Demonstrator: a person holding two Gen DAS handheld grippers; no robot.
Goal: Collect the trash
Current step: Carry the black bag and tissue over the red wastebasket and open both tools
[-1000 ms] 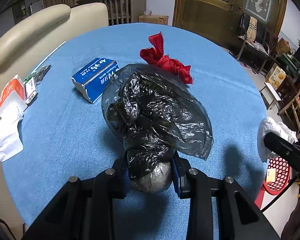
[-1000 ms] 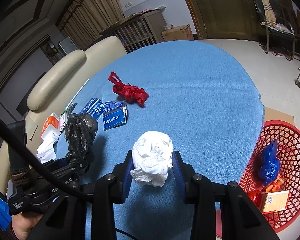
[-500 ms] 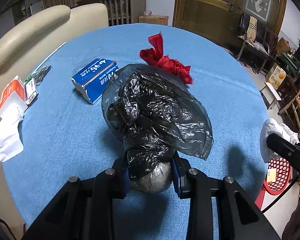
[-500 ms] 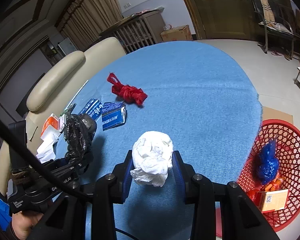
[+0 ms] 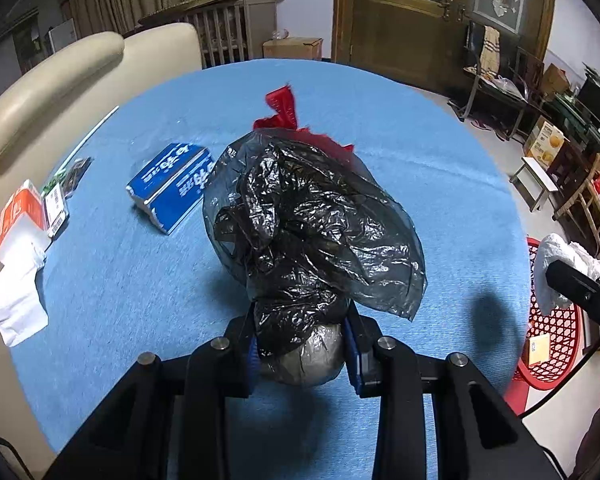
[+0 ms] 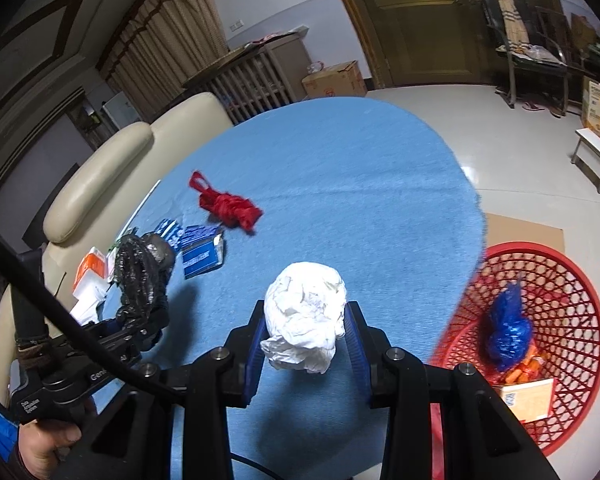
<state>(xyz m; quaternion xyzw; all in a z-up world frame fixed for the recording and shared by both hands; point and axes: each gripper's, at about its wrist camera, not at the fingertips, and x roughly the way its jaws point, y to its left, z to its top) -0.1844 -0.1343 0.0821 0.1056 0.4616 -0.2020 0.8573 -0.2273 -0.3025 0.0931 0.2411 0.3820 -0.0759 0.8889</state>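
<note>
Round tabletop (image 6: 340, 168) under blue cloth; red basket (image 6: 572, 280) on the floor at its right edge, some trash already inside. Right gripper (image 6: 305, 336) is clamped on a white paper wad (image 6: 306, 326), held above the cloth near that edge. Left gripper (image 5: 300, 354) is closed on a black plastic bag (image 5: 308, 232), long axis rising away from the jaws. Judgement: carry the wad fully over the basket rim before releasing. The wad is roughly round, no clear axis.

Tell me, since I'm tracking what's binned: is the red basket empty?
Not empty. The red basket on the floor already holds a blue bag and a cardboard box.
</note>
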